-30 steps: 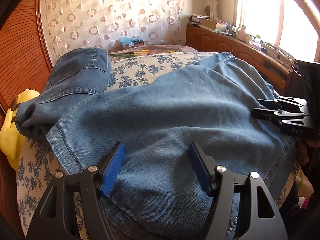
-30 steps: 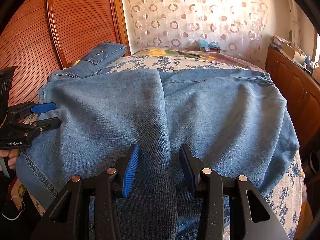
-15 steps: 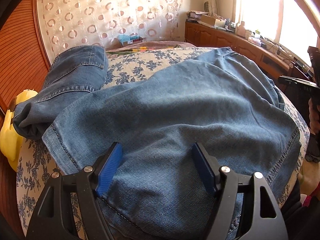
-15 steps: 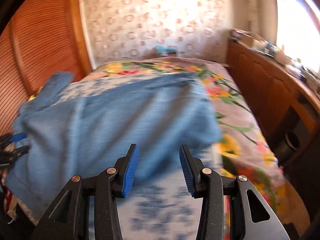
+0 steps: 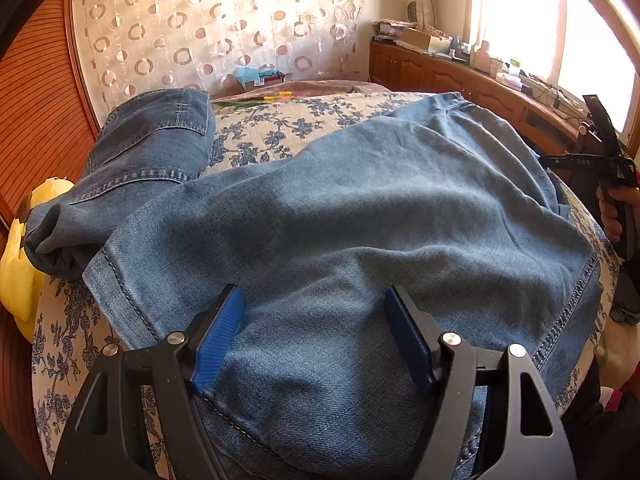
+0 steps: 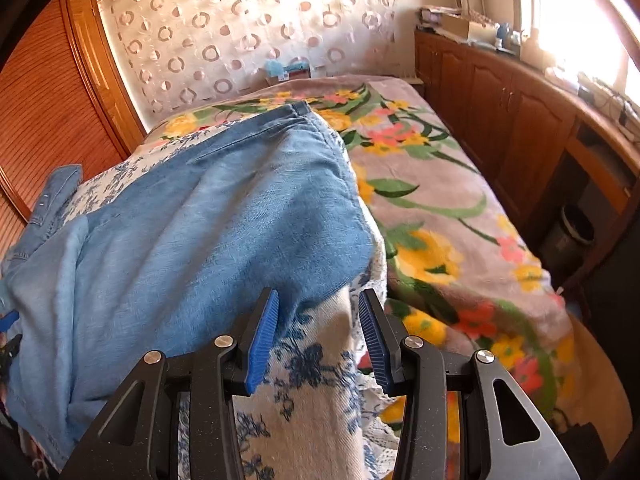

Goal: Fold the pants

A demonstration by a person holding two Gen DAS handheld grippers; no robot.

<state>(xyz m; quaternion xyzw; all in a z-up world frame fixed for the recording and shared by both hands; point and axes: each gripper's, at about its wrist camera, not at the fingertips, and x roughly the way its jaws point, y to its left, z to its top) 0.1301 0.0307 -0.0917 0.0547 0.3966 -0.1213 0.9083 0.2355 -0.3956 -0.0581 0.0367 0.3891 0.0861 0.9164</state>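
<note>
Light blue denim pants (image 5: 360, 216) lie spread across the bed, hems toward me; they also show in the right wrist view (image 6: 192, 232). My left gripper (image 5: 314, 334) is open and empty, hovering over the near part of the pants. My right gripper (image 6: 318, 328) is open and empty, over the blue-flowered sheet just off the pants' right edge. In the left wrist view the right gripper (image 5: 592, 160) is at the far right, held in a hand.
A darker folded pair of jeans (image 5: 144, 152) lies at the back left, with a yellow soft toy (image 5: 16, 264) beside it. A flowered blanket (image 6: 448, 216) covers the bed's right side. Wooden cabinets (image 6: 520, 128) and a bin (image 6: 572, 236) stand to the right.
My right gripper has swung off the middle of the pants to their right edge. The left gripper has stayed open over the pants, lifting slightly.
</note>
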